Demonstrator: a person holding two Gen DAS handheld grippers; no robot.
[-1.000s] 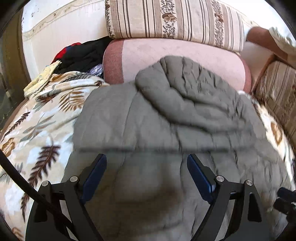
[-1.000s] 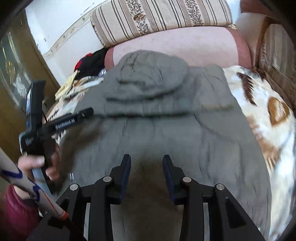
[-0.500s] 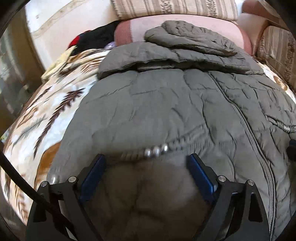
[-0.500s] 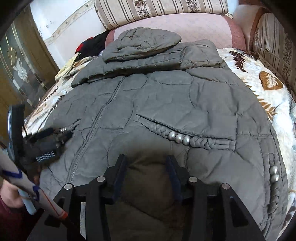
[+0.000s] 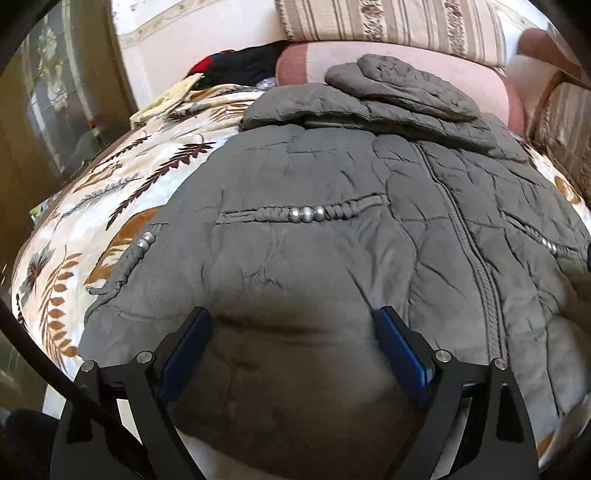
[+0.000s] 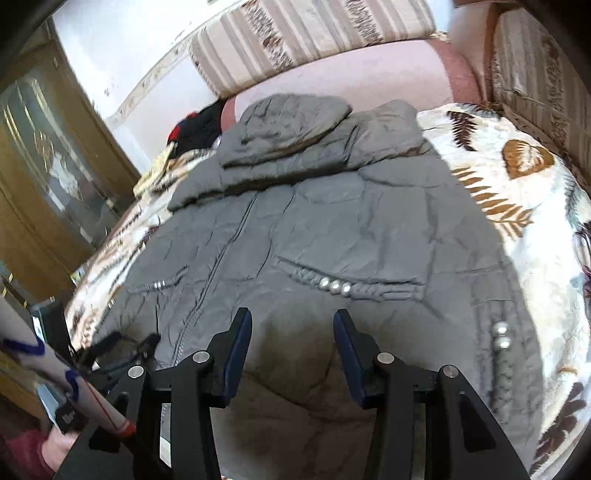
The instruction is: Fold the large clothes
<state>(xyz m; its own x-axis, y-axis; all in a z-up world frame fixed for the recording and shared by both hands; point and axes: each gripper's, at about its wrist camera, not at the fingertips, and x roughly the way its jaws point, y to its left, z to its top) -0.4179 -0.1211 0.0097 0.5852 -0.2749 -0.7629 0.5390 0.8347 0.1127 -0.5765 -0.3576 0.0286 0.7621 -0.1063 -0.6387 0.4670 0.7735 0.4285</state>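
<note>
1. The left hand-held gripper (image 5: pixel 293 328) hangs spread wide above the lower hem of the grey quilted jacket (image 5: pixel 332 240), clasping nothing.
2. The right hand-held gripper (image 6: pixel 292 325) has its jaws opening over the jacket's hem; the fabric lies beneath them, not pinched.
3. The jacket lies front up and zipped on a leaf-patterned blanket (image 5: pixel 122 206), its hood (image 5: pixel 399 85) folded at twelve o'clock.
4. A pink bolster (image 5: pixel 480 81) sits behind the hood, with a striped cushion (image 5: pixel 388 26) above it.
5. Dark clothes (image 5: pixel 243 66) are heaped at eleven o'clock.
</note>
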